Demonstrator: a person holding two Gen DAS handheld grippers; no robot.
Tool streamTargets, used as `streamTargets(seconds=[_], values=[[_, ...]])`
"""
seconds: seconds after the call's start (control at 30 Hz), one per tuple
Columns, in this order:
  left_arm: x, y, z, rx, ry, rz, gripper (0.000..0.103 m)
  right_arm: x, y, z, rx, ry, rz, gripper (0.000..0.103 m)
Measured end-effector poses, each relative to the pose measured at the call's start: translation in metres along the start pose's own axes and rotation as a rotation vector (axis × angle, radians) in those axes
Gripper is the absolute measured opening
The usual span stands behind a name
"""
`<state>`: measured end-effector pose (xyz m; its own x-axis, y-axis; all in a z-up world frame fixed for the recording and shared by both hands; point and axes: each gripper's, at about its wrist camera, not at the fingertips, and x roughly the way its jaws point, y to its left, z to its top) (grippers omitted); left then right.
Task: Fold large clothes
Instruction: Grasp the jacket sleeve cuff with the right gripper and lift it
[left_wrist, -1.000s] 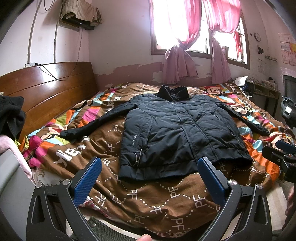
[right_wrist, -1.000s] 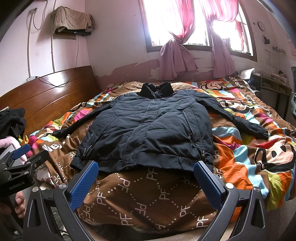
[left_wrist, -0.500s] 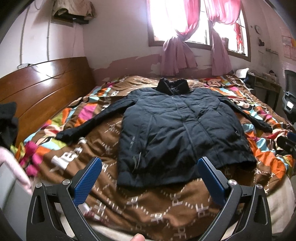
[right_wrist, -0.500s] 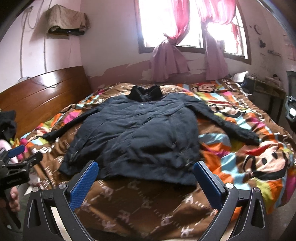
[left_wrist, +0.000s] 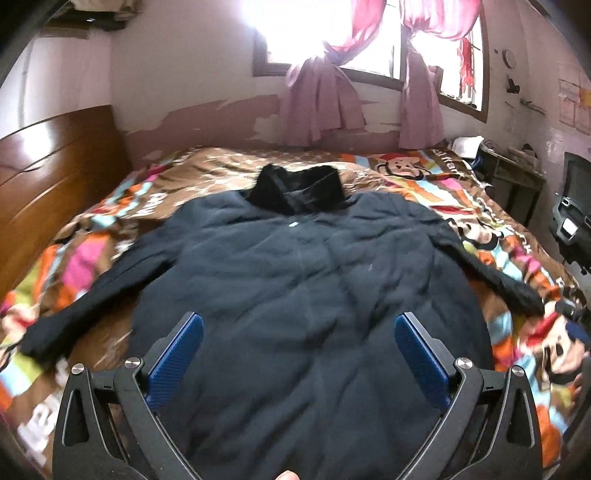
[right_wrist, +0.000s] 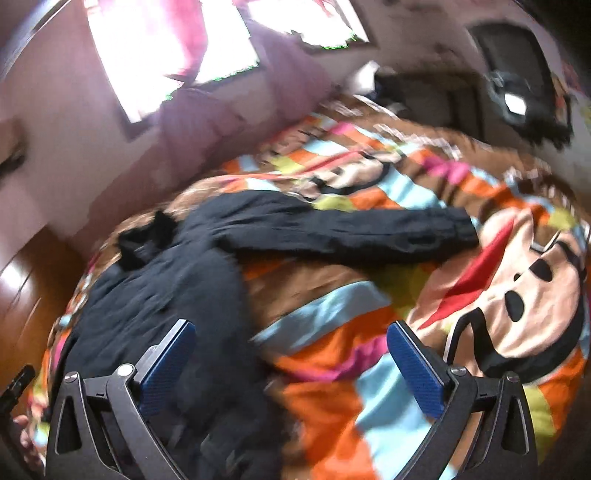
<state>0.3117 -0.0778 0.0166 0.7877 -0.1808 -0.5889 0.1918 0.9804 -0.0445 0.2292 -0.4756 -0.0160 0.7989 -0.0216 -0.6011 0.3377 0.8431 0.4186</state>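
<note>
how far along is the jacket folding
Done: the black jacket lies spread flat on the patterned bedspread, sleeves out. In hand: nothing; the left gripper and right gripper are open above it. Left: every fold.

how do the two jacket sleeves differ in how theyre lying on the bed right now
In the left wrist view the jacket has its left sleeve running down toward the headboard side, while the right sleeve runs toward the window-side edge of the bed.

The left sleeve's cuff lies on the brown part of the bedspread; the right sleeve's cuff lies on the bright cartoon print.

Both are dark, stretched out flat and unfolded, and neither open gripper touches them.
</note>
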Motion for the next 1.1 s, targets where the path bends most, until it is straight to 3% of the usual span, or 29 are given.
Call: streamTargets(seconds=[0.23, 0.5, 0.57, 0.63, 0.67, 0.77, 0.83, 0.87, 0.9, 0.93, 1.0, 1.1], values=[[0.111, -0.033, 0.044, 0.052, -0.013, -0.09, 0.102, 0.111, -0.083, 0.041, 0.223, 0.055, -0.094, 0.103], [0.207, -0.094, 0.08, 0.155, 0.016, -0.239, 0.102, 0.154, -0.139, 0.058, 0.502, 0.04, -0.112, 0.102], [0.225, -0.105, 0.084, 0.173, 0.044, -0.267, 0.102, 0.159, -0.148, 0.058, 0.571, 0.038, -0.091, 0.094], [0.239, -0.12, 0.09, 0.181, 0.079, -0.284, 0.102, 0.165, -0.158, 0.059, 0.637, 0.037, -0.081, 0.075], [0.246, -0.123, 0.09, 0.189, 0.095, -0.294, 0.101, 0.167, -0.163, 0.06, 0.665, 0.031, -0.07, 0.07], [0.261, -0.135, 0.094, 0.218, 0.133, -0.288, 0.102, 0.171, -0.174, 0.063, 0.71, 0.018, -0.033, 0.056], [0.274, -0.14, 0.092, 0.226, 0.176, -0.272, 0.102, 0.174, -0.182, 0.065, 0.742, 0.014, -0.02, 0.039], [0.283, -0.14, 0.089, 0.223, 0.214, -0.266, 0.102, 0.177, -0.186, 0.067, 0.762, 0.013, -0.001, 0.038], [0.291, -0.141, 0.087, 0.215, 0.242, -0.268, 0.102, 0.177, -0.187, 0.067, 0.766, 0.001, 0.001, 0.029], [0.296, -0.141, 0.085, 0.206, 0.255, -0.273, 0.102, 0.176, -0.188, 0.07, 0.763, 0.001, -0.008, 0.01], [0.295, -0.136, 0.084, 0.192, 0.255, -0.28, 0.102, 0.165, -0.179, 0.079, 0.703, -0.026, -0.021, 0.008], [0.286, -0.123, 0.087, 0.154, 0.254, -0.29, 0.102, 0.133, -0.13, 0.112, 0.435, -0.122, -0.074, 0.007]])
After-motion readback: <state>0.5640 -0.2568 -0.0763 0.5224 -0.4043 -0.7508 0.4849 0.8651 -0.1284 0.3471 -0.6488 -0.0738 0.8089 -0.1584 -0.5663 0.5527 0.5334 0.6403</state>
